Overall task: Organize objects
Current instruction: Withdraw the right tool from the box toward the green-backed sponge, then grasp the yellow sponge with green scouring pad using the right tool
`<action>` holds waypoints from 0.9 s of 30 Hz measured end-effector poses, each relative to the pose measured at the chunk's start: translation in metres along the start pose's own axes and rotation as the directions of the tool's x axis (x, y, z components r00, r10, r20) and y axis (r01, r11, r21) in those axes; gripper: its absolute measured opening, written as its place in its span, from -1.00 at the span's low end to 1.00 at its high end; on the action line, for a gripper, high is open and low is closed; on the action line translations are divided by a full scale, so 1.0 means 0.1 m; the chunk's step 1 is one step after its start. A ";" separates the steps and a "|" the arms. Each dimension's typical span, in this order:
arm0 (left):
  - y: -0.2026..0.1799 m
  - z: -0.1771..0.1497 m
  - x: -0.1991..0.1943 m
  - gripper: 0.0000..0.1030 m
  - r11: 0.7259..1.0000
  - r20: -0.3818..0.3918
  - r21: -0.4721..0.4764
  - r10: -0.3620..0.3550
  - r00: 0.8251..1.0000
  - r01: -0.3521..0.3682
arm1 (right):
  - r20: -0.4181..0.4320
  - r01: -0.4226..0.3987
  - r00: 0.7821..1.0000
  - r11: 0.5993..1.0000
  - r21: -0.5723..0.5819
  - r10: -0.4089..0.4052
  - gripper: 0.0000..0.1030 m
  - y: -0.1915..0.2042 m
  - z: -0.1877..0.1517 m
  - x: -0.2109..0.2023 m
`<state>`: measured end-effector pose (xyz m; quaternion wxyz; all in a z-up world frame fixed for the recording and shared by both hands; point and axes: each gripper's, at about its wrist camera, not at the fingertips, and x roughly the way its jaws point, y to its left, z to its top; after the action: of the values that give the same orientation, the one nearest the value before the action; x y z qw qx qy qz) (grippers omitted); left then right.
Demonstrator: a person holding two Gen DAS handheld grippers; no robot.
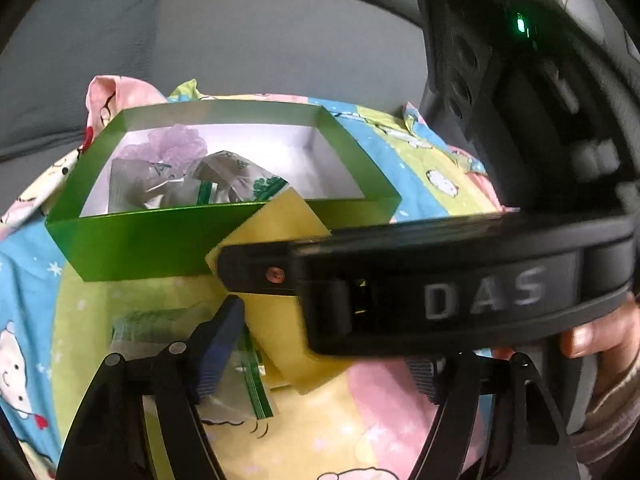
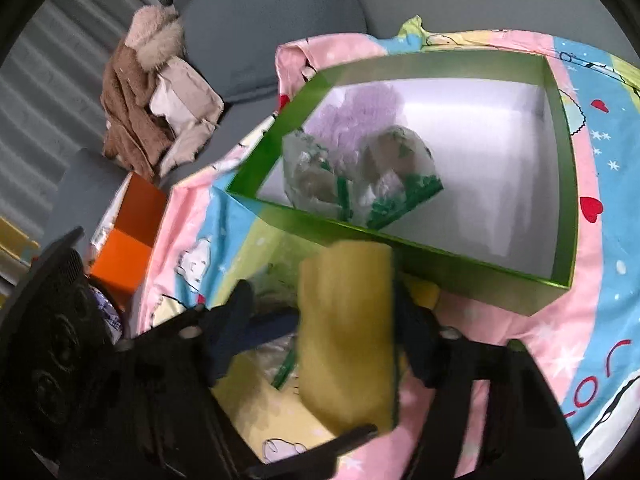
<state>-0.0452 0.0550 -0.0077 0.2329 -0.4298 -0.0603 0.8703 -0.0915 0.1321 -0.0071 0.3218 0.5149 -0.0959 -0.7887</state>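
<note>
- green box (image 2: 404, 240) sits open on a cartoon-print sheet (image 2: 600, 240), white inside; zip bags (image 2: 360, 176) and a purple fluffy thing (image 2: 360, 120) lie in its far-left part
- right gripper (image 2: 320, 320) is just near of the box's near wall with a yellow sponge (image 2: 344, 332) between its fingers; the right finger (image 2: 416, 336) touches the sponge's green-edged side, the left finger (image 2: 236, 320) stands off it, so jaws are partly open and a full grip is not seen
- left wrist view: the right gripper's black body crosses the right side, marked das, holding the yellow sponge (image 1: 280, 224) against the box's near wall (image 1: 152, 240)
- left gripper (image 1: 320, 360) is half wide, nothing gripped; its left finger (image 1: 216, 344) hovers over a clear green-seal zip bag (image 1: 240, 380) lying on the sheet near of the box
- a hand (image 1: 600, 332) shows at the right edge
- far left: brown clothes pile (image 2: 148, 92) and an orange box (image 2: 128, 248) off the sheet
</note>
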 end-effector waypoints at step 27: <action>0.01 -0.04 0.05 0.29 0.991 0.026 -0.085 -0.104 0.994 0.106 | 0.063 0.019 0.998 0.998 0.059 -0.023 -0.45 -0.13 -0.13 -0.28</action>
<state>-0.0449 0.0556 -0.0138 0.2590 -0.4265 -0.1228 0.8579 -0.0787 0.1614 0.0018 0.2951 0.4999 -0.1237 -0.8048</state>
